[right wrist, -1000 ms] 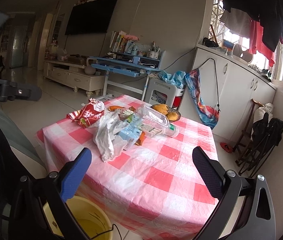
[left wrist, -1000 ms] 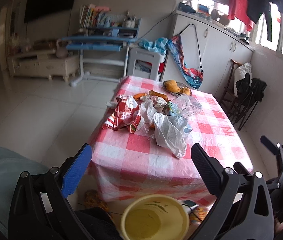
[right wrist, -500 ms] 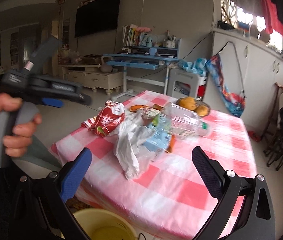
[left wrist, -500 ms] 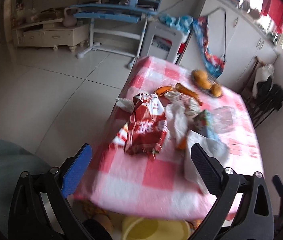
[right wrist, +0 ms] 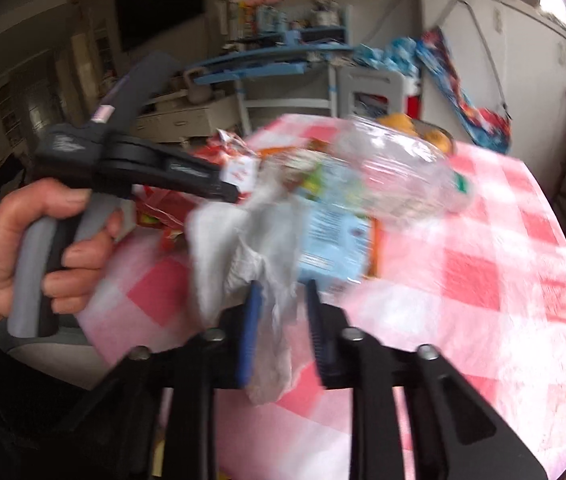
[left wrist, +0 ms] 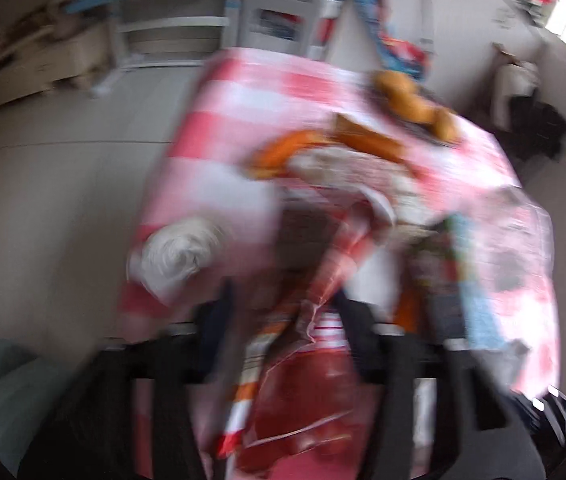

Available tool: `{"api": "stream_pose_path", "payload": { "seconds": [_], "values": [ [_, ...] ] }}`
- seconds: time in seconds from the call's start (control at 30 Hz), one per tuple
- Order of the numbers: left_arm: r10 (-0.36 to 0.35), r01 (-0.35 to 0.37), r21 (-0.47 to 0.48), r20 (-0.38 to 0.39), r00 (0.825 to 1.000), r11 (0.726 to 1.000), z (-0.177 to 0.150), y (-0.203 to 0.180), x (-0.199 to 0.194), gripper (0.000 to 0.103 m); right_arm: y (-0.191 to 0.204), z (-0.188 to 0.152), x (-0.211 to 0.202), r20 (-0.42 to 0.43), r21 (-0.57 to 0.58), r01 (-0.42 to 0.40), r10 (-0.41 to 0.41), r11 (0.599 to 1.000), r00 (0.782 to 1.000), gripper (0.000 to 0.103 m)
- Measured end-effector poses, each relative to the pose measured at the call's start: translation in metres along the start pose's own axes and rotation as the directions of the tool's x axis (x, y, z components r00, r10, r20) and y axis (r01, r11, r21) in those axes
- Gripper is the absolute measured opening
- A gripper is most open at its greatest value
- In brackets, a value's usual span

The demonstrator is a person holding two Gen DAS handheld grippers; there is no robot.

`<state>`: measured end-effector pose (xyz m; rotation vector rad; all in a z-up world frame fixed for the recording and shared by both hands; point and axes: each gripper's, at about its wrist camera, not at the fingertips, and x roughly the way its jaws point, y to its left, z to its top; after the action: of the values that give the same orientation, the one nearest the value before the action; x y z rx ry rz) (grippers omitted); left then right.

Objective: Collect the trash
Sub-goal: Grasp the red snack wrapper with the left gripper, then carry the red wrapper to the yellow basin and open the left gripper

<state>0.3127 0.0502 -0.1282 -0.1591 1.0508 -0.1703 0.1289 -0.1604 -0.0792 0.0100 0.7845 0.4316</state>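
Observation:
Trash lies piled on a table under a pink checked cloth. In the blurred left wrist view, my left gripper points down over the table's near edge. Its jaws are closing, and the red snack bag is bunched between the fingers. My right gripper has its jaws closing on a hanging fold of the white plastic bag. In the right wrist view, the left gripper reaches into the red snack bag. A clear plastic bottle and a light blue packet lie behind the white bag.
A crumpled white tissue sits at the table's left edge. Orange peels and a bowl of fruit lie farther back. A person's hand holds the left gripper's handle. A blue desk and white stool stand beyond the table.
Both grippers came down and in toward the pile. Their jaws went from wide open to narrow, the left around the red snack bag and the right around the white plastic bag.

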Motion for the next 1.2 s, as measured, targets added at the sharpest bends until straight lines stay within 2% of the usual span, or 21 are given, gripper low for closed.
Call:
{"api": "stream_pose_path", "payload": {
  "seconds": [0.1, 0.2, 0.3, 0.33, 0.37, 0.4, 0.43, 0.53, 0.6, 0.63, 0.67, 0.77, 0.87, 1.0, 1.1, 1.2],
  "values": [
    [-0.035, 0.034, 0.074, 0.013, 0.999, 0.997, -0.003, -0.022, -0.002, 0.018, -0.021, -0.001, -0.011, 0.009, 0.069, 0.005, -0.005, 0.998, 1.0, 0.008],
    [-0.065, 0.062, 0.097, 0.033, 0.997, 0.993, -0.007, -0.03, -0.014, 0.016, -0.03, 0.0, -0.029, 0.04, 0.094, 0.003, -0.006, 0.996, 0.999, 0.007],
    [-0.092, 0.088, 0.084, 0.047, 0.995, 0.993, -0.01, -0.027, -0.028, 0.016, -0.022, -0.001, -0.039, 0.064, 0.075, -0.065, 0.06, 0.995, 0.996, 0.01],
    [-0.101, 0.097, 0.076, 0.051, 0.994, 0.992, -0.012, -0.025, -0.034, 0.016, -0.015, -0.003, -0.04, 0.065, 0.056, -0.073, 0.069, 0.996, 0.995, 0.029],
    [-0.096, 0.092, 0.07, 0.062, 0.993, 0.993, -0.015, -0.023, -0.04, 0.016, -0.008, -0.004, -0.039, 0.064, 0.039, -0.085, 0.083, 0.996, 0.994, 0.068],
    [-0.093, 0.089, 0.066, 0.069, 0.993, 0.994, -0.017, -0.021, -0.047, 0.016, -0.003, -0.004, -0.038, 0.071, 0.027, -0.085, 0.083, 0.996, 0.994, 0.081],
    [-0.093, 0.088, 0.055, 0.084, 0.992, 0.995, -0.019, -0.019, -0.053, 0.016, 0.004, -0.005, -0.037, 0.078, 0.009, -0.089, 0.088, 0.996, 0.993, 0.085],
    [-0.103, 0.103, 0.005, 0.109, 0.989, 0.995, -0.027, -0.007, -0.071, 0.016, 0.021, -0.003, -0.023, 0.057, -0.049, -0.092, 0.094, 0.995, 0.994, 0.081],
    [-0.096, 0.1, -0.023, 0.125, 0.988, 0.995, -0.033, 0.0, -0.08, 0.016, 0.027, -0.003, -0.012, 0.036, -0.091, -0.077, 0.081, 0.993, 0.996, 0.07],
    [-0.089, 0.094, -0.031, 0.13, 0.987, 0.995, -0.036, 0.001, -0.083, 0.016, 0.03, -0.004, -0.003, 0.003, -0.107, -0.059, 0.059, 0.993, 0.998, 0.052],
    [-0.079, 0.085, -0.039, 0.139, 0.987, 0.996, -0.039, 0.002, -0.087, 0.016, 0.028, -0.006, 0.004, -0.026, -0.108, -0.055, 0.053, 0.993, 0.998, 0.026],
    [-0.051, 0.066, -0.084, 0.175, 0.983, 0.994, -0.048, 0.01, -0.1, 0.016, 0.015, -0.01, 0.001, -0.047, -0.053, -0.076, 0.073, 0.996, 0.996, 0.007],
    [-0.059, 0.09, -0.141, 0.214, 0.975, 0.986, -0.057, 0.02, -0.114, 0.016, 0.007, -0.008, -0.021, -0.001, -0.032, -0.091, 0.091, 0.995, 0.996, 0.006],
    [-0.065, 0.109, -0.168, 0.246, 0.967, 0.98, -0.071, 0.023, -0.127, 0.016, -0.001, -0.003, -0.051, 0.066, -0.009, -0.127, 0.127, 0.992, 0.99, 0.005],
    [-0.073, 0.119, -0.173, 0.251, 0.965, 0.978, -0.081, 0.021, -0.132, 0.016, -0.003, 0.0, -0.064, 0.086, 0.002, -0.16, 0.159, 0.987, 0.984, 0.005],
    [-0.1, 0.147, -0.176, 0.25, 0.963, 0.973, -0.09, 0.02, -0.137, 0.016, -0.003, -0.004, -0.079, 0.077, 0.011, -0.234, 0.232, 0.972, 0.97, 0.005]
  ]
}}
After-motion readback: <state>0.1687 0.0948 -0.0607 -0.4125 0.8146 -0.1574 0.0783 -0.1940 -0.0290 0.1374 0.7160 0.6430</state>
